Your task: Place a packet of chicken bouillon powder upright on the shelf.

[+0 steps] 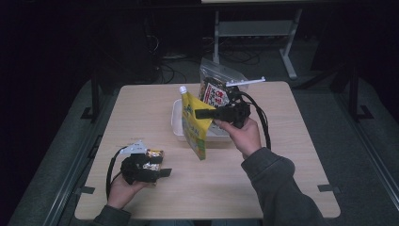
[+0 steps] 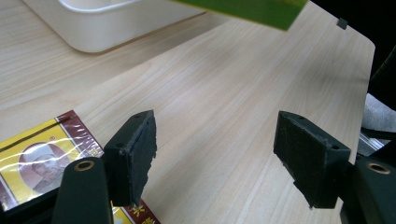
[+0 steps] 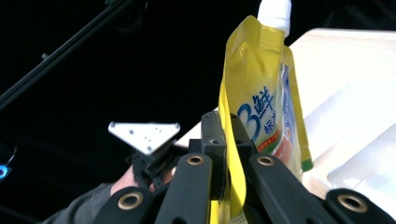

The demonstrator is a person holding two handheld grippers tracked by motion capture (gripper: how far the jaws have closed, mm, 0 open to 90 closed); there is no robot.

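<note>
Yellow spouted pouch up in the air over the near edge of the white tray, table centre — hanging tilted, white cap at the far top, green bottom corner pointing near. Soft, glossy, blue lettering on the face; side seam clamped, so likely to swing and flop rather than hold shape.

Right gripper pinching that seam — in the right gripper view, jaws pressed tight on the yellow film, pouch standing up beyond them. Reads as the lift-out step: pouch clear of the tray, not yet set down. Next move probably a carry to bare table, then lower until the bottom edge lands before letting go; slow travel advised, given the swing.

Second packet, red and white print, propped at the far right of the tray beside a clear bag.

Left gripper low at the near left, pads spread wide with only bare wood between them. Small gold and dark red packet flat on the table, tucked just beside and partly under that gripper — looks released, not held. Same packet at the left of the left gripper view, outside the jaws.
</note>
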